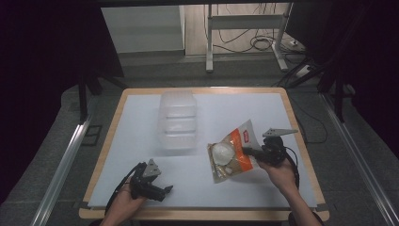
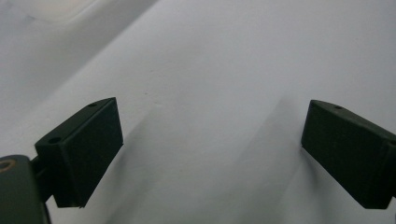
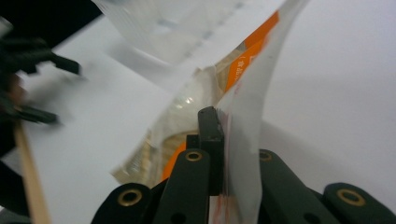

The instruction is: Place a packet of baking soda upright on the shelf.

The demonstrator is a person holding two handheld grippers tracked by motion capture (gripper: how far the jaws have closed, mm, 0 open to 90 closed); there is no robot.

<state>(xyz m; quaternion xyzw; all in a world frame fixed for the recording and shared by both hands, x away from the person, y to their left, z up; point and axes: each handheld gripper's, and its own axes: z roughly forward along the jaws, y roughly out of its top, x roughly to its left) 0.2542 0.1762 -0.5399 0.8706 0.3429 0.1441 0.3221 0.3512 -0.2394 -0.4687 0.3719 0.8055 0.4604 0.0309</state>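
Right gripper [image 1: 248,151] fingers [image 3: 210,135] clamped flat on the edge of the orange-and-clear snack pouch [image 1: 231,153]; film pinched between the pads in the right gripper view, no gap. Pouch hanging tilted off the surface [image 1: 226,106], over the near-right part, short of the right edge. Pale round contents visible through the clear window; kind unreadable.

Left gripper [image 1: 164,190] fingers [image 2: 86,156] wide apart, nothing between them, resting low by the near edge toward the left corner. Bare white surface under them in the left gripper view.

Step in hand, by judgement: pick done, carry under way. Likely target the clear plastic container [image 1: 178,120], open-topped, standing left of centre toward the far edge, well apart from the pouch.

Next move calls for: swing left and away toward the container, keep the pinch firm since thin film can slip, bring the pouch's bottom edge over the rim before lowering, then release. Limp pouch may catch on the rim; left gripper free to steady the container.

Count: one pouch, one container, two grippers.
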